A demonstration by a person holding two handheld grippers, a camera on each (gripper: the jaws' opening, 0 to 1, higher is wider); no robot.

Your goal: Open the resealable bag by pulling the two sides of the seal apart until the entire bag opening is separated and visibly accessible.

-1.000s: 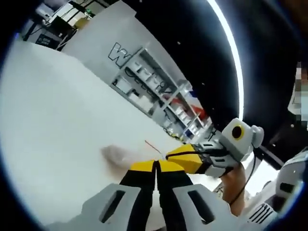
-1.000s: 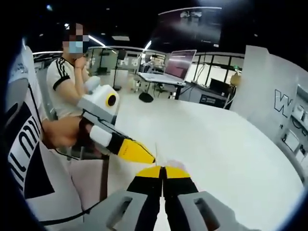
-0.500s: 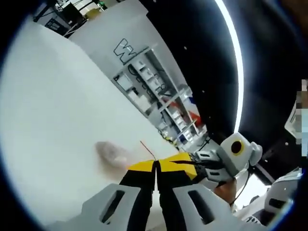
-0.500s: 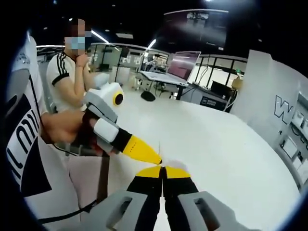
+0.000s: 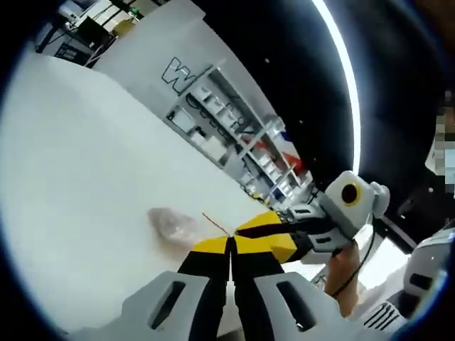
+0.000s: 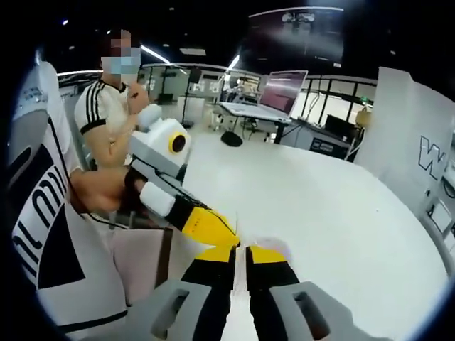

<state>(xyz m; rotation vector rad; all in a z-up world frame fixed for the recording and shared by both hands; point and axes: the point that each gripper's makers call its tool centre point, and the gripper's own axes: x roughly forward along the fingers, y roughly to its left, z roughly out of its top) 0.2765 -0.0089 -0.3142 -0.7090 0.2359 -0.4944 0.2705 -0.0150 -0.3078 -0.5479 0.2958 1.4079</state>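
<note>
Two hand-held grippers pinch the bag (image 5: 173, 224); its long axis seemingly leftward.

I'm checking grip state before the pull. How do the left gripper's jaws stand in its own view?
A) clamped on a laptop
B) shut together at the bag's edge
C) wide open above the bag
B: the left gripper has its yellow-tipped jaws pressed together, with the clear bag right at their tips.
</note>
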